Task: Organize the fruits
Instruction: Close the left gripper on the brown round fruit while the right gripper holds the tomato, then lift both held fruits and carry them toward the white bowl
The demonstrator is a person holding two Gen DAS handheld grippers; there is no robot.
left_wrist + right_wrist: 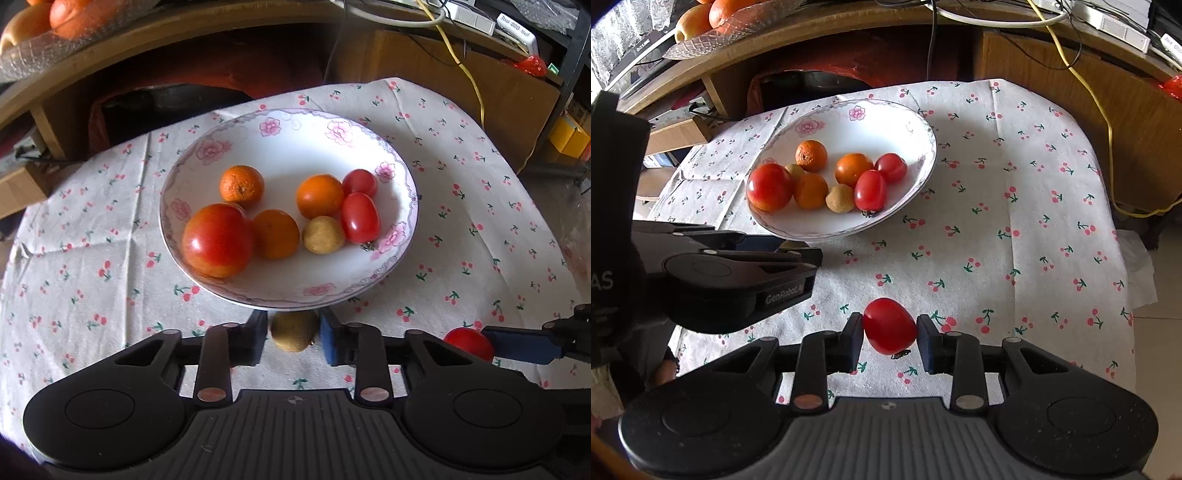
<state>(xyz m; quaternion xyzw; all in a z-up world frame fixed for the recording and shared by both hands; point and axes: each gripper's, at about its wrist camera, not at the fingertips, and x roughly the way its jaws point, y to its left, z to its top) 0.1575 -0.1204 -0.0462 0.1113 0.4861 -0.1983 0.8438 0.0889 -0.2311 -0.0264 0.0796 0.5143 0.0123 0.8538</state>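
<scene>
A white flowered plate [295, 140] [871, 122] sits mid-table. It holds a large tomato [218, 240], two small tomatoes [360, 218], three oranges [319, 195] and a small tan fruit [324, 235]. Just in front of the plate a brownish fruit [294, 330] lies between the fingers of my left gripper [293, 338], with a thin gap on its left side. My right gripper [889, 332] is shut on a small red tomato [889, 326] low over the cloth, to the right of the left gripper [792, 245]. The left wrist view shows that tomato [469, 341] at lower right.
A cherry-print cloth [1015, 192] covers the table, with bare cloth to the right of the plate. Behind it stands a wooden shelf unit [1052, 74] with a glass dish of oranges [731, 18] on top left. A yellow cable [1108, 122] hangs at the right.
</scene>
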